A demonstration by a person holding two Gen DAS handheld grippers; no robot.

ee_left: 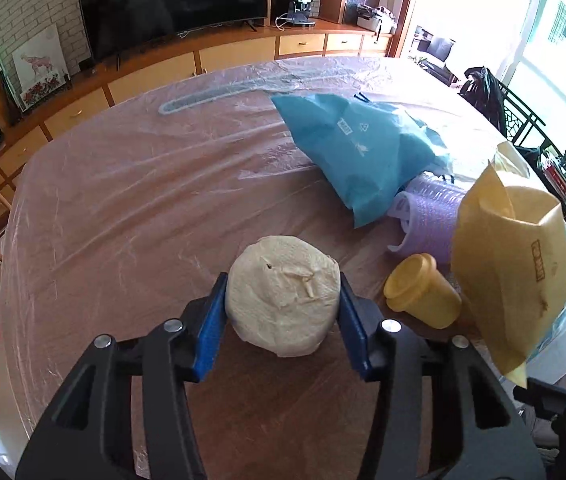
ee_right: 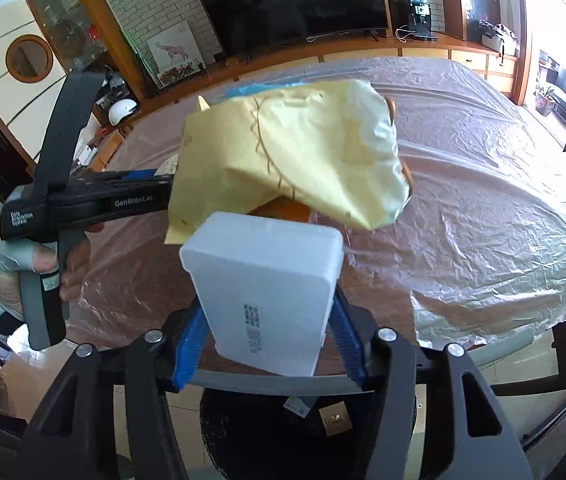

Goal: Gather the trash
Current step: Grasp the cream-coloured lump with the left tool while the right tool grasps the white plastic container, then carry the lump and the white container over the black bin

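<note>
Now: paper wad (ee_left: 283,294) on worktop (ee_left: 123,200), clamped in left gripper (ee_left: 282,312) | white foam box (ee_right: 267,292) at worktop edge, clamped in right gripper (ee_right: 269,344) | step: pickup of 2 items | next: lift both, drop into black bin (ee_right: 307,432) below.

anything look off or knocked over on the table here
The small yellow lidded cup lies tipped on its side beside the lavender bubble wrap. A tan padded envelope stands crumpled, slumped over the white foam box. The roll of tissue looks squashed on its end face. Nothing seems spilled.
</note>
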